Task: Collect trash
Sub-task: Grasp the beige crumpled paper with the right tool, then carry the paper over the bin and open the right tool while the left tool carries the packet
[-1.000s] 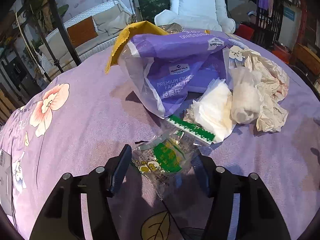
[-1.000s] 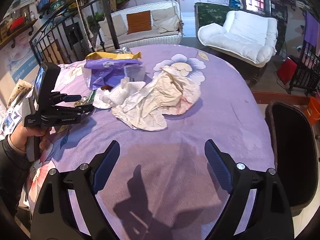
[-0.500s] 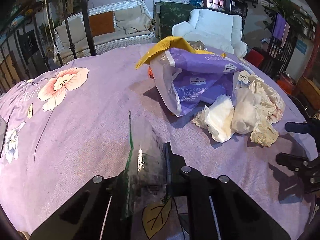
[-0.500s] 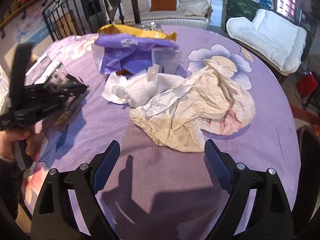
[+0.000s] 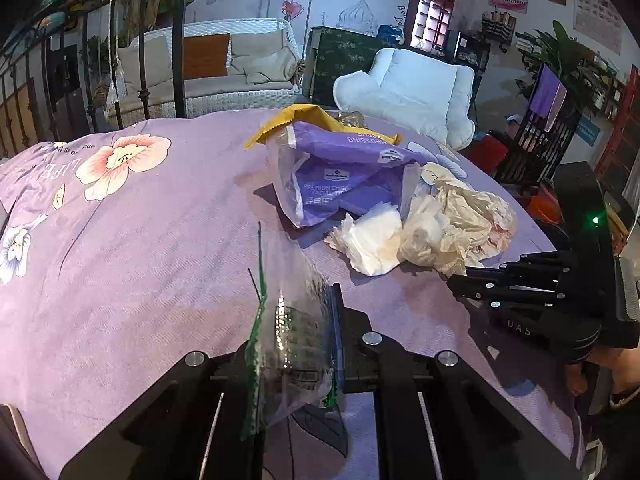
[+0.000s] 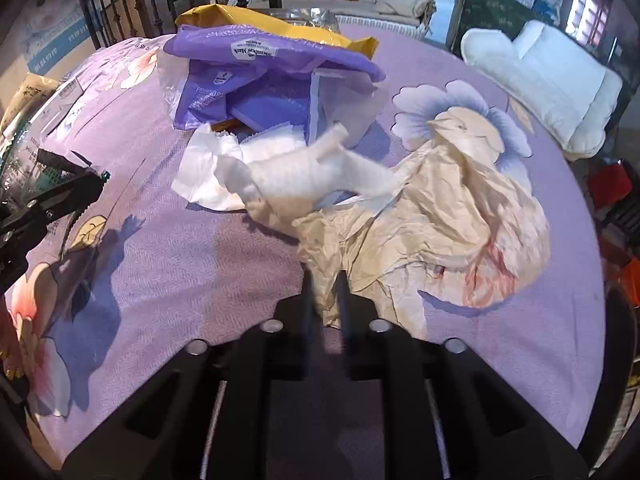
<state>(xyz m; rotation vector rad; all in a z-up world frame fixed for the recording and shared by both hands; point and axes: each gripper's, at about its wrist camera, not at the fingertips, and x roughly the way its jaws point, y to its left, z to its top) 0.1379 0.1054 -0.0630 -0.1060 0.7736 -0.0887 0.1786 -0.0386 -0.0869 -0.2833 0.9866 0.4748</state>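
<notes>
Left gripper (image 5: 294, 344): clamped on clear plastic wrapper (image 5: 290, 320) with green print, held upright, lifted off the tablecloth (image 5: 152, 248) near its front edge.
Right gripper (image 6: 325, 300): closed together on near corner of crumpled beige paper (image 6: 432, 236); bulk of sheet resting on the cloth toward the right edge.
White tissues (image 6: 288, 168): bunched against the beige paper's far-left side, touching it, partly overlapping.
Purple tissue pack wrapper (image 6: 256, 76): gaping open just beyond the tissues, toward the far edge.
Yellow bag (image 6: 280, 24): under and behind the purple wrapper, at the far edge.
Receptacle: none visible now.
Step in hand, judged: raising the beige paper while keeping the wrapper secured.
Handling advice: lift slowly and upward, since only a thin corner was pinched and the paper could tear or slip; expect the tissues to drag along or fall; hold left grip firm, the film being slick.
Change over half a second: right claw gone from wide apart above bare cloth to shut on the paper's corner, moved closer to the heap; left claw unchanged, wrapper kept upright as before.
</notes>
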